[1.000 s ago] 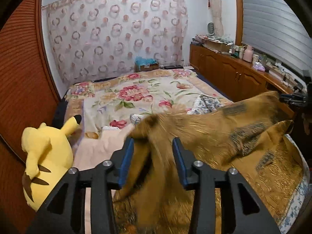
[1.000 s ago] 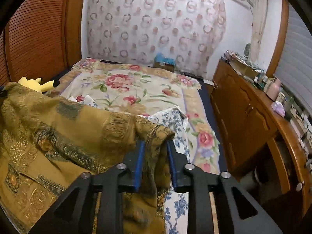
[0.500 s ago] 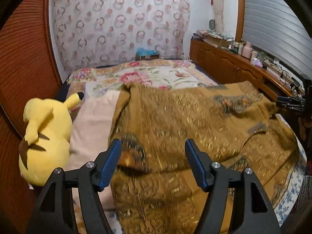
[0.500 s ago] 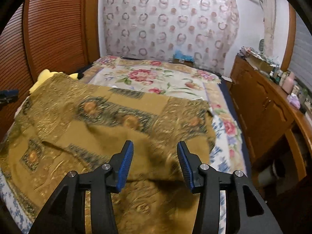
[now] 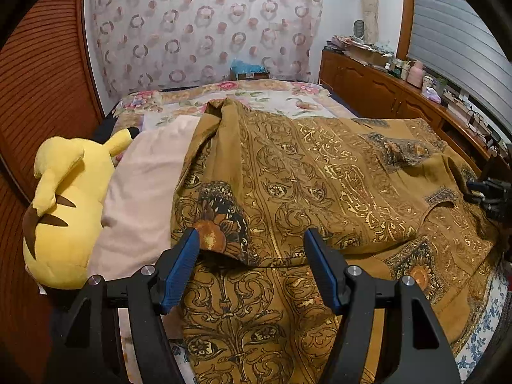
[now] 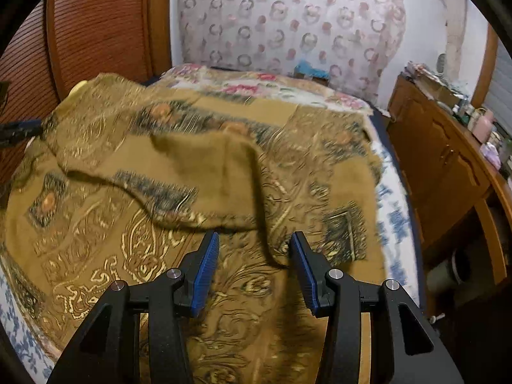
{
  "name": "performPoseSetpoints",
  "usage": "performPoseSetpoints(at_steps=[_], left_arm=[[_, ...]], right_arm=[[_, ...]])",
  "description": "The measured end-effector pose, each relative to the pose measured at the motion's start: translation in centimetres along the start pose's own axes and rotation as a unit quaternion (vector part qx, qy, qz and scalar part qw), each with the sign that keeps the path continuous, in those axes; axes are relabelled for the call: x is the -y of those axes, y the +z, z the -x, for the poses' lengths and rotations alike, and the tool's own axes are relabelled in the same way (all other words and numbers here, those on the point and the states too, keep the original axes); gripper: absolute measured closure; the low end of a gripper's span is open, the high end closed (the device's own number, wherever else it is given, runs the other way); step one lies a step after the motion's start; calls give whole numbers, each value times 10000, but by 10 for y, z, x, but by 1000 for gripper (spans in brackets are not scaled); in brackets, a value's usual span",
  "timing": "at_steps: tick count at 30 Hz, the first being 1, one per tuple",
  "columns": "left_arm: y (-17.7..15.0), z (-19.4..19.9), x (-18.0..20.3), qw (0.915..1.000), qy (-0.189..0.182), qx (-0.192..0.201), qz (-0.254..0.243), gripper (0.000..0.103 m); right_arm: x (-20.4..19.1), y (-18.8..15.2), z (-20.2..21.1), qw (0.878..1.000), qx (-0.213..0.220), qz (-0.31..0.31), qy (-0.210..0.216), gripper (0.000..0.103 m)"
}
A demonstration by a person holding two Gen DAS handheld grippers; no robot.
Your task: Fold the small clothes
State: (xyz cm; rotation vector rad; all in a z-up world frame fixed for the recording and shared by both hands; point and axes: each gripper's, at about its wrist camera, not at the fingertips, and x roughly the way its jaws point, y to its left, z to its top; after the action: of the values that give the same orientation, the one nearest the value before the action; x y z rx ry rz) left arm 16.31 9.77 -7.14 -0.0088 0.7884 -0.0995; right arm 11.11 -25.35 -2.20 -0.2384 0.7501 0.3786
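Both cameras sit just behind their own fingers and look forward and downward along them, over the near end of the bed [image 5: 307,96] toward the curtain [image 5: 204,32] at its far end. The left view [image 5: 251,265] hangs close over the cloth [image 5: 320,176] on the bed's left part, beside the plush [image 5: 67,208]. The right view [image 6: 254,265] is close over the bed's right part, beside the cabinet [image 6: 432,160]. Both share the cloth [image 6: 128,192], bed [image 6: 256,86], curtain [image 6: 288,16] and cabinet [image 5: 368,89].
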Motion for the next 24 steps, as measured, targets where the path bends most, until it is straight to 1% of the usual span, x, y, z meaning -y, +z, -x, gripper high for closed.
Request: performPoseSetpoints(at_steps=[5, 7, 8, 9, 11, 13, 14, 15, 19, 21, 24], left_arm=[[1, -5, -3, 10000, -49, -10, 50, 35], [2, -6, -4, 9999, -114, -4, 70, 43], [3, -7, -5, 9998, -153, -15, 103, 45], [4, -9, -6, 9997, -182, -25, 144, 48], [5, -12, -8, 9996, -202, -55, 193, 55], [6, -16, -9, 9996, -171, -105, 198, 68], [6, -17, -9, 9996, -149, -133, 195, 69], [6, -19, -9, 9996, -126, -160, 185, 73], [4, -20, -9, 9996, -29, -214, 163, 75], [4, -21, -9, 9996, -35, -248, 141, 75], [4, -20, -8, 9997, -27, -241, 94, 75]], right_arm=[[6, 1, -4, 9999, -96, -24, 45, 54], [11, 3, -4, 9999, -105, -75, 114, 52], [14, 4, -6, 9998, -110, -91, 157, 49], [15, 5, -8, 9997, -116, -77, 193, 47], [14, 6, -8, 9996, -131, 9, 264, 37], [13, 5, -14, 9994, -148, 66, 319, 33], [13, 6, -15, 9993, -154, 80, 331, 32], [14, 6, -16, 9993, -152, 81, 325, 32], [13, -1, -16, 9994, -194, 78, 266, 33], [14, -2, -5, 9992, 4, -30, 394, 34], [26, 1, 11, 9990, 322, -208, 249, 35]])
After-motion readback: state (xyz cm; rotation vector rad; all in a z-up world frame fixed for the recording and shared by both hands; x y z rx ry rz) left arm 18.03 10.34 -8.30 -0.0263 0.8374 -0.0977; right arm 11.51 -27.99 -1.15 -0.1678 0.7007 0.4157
